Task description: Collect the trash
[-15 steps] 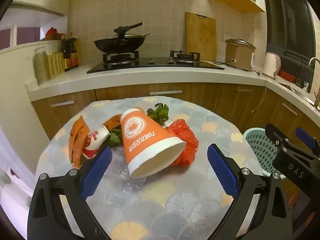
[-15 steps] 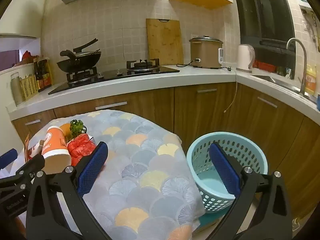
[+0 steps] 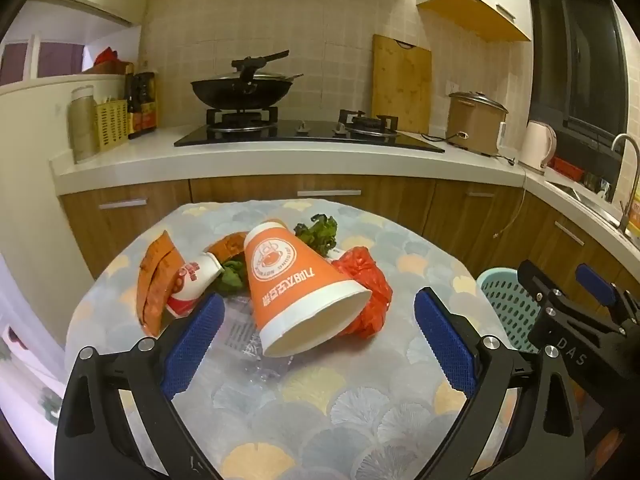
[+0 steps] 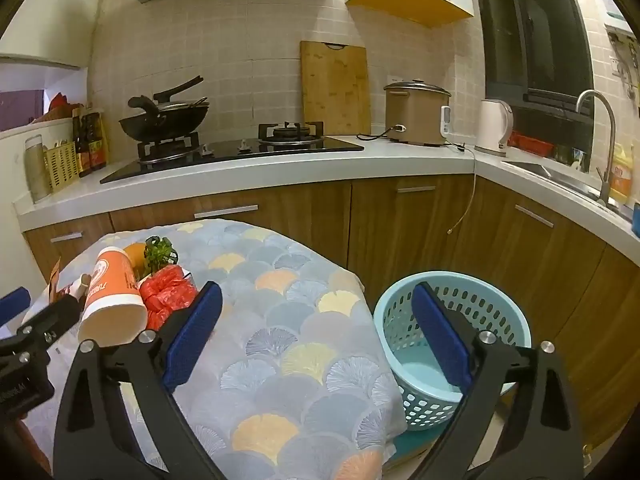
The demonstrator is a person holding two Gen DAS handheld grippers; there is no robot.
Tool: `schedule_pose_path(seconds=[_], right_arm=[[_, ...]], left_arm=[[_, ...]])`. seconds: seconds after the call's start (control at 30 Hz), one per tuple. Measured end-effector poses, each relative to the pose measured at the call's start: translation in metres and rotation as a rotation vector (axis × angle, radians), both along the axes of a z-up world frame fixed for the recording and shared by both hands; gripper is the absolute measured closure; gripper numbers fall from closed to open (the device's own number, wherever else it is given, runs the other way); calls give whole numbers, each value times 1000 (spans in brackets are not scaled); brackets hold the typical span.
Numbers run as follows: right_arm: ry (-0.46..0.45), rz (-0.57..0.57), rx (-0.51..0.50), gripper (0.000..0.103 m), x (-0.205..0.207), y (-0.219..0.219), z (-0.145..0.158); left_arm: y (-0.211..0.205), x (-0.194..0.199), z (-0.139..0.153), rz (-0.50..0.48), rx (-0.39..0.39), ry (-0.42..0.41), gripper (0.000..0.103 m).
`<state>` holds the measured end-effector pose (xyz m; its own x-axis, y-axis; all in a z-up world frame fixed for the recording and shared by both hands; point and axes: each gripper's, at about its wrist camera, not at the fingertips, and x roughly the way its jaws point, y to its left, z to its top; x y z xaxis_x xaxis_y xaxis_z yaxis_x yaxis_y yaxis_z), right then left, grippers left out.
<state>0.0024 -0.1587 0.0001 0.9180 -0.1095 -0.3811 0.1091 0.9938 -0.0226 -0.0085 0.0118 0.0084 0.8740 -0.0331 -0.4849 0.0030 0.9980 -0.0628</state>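
Trash lies heaped on the tabletop (image 3: 320,408): an orange paper cup (image 3: 296,284) tipped on its side, a red plastic bag (image 3: 370,292) touching it. The left tool (image 3: 316,344) hangs wide apart near the cup, holding nothing. The right tool (image 4: 316,336) is equally spread, empty, above the table edge beside a blue basket (image 4: 500,320). Kitchen cabinets stand behind.

Left gripper (image 3: 316,344) hangs wide open over the table (image 3: 320,412), pointed at a tipped-over orange paper cup (image 3: 296,284) leaning on a red plastic bag (image 3: 366,288). Smaller red-and-white cup (image 3: 192,284) sits beside it, blue basket (image 3: 506,304) off right.
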Motion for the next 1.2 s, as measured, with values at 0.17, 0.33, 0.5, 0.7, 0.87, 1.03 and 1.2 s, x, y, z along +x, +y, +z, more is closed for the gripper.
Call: schedule_pose_path(seconds=[0.17,0.33,0.5,0.7,0.87,1.03,1.2], right_arm=[[1,9,4,13,1,-1,1],[1,9,5,13,2,-1,-1],[4,17,1,19,4,0,-1],[5,24,3,20,5,2,-1],[9,33,5,21,4,2,-2],[14,40,7,24,6,4,-3],[14,39,7,25,6,4,-3]], left_arm=[[1,1,0,0,-2,-2,10],[0,0,0,-2,-2,-3,10],[3,0,0,-1,-11,-4,10],[6,1,0,5,-21,-4,10],[5,2,-1,4,-27,-4,10],[8,2,0,1,-24,-4,10],[9,1,0,3,-29,-4,10]])
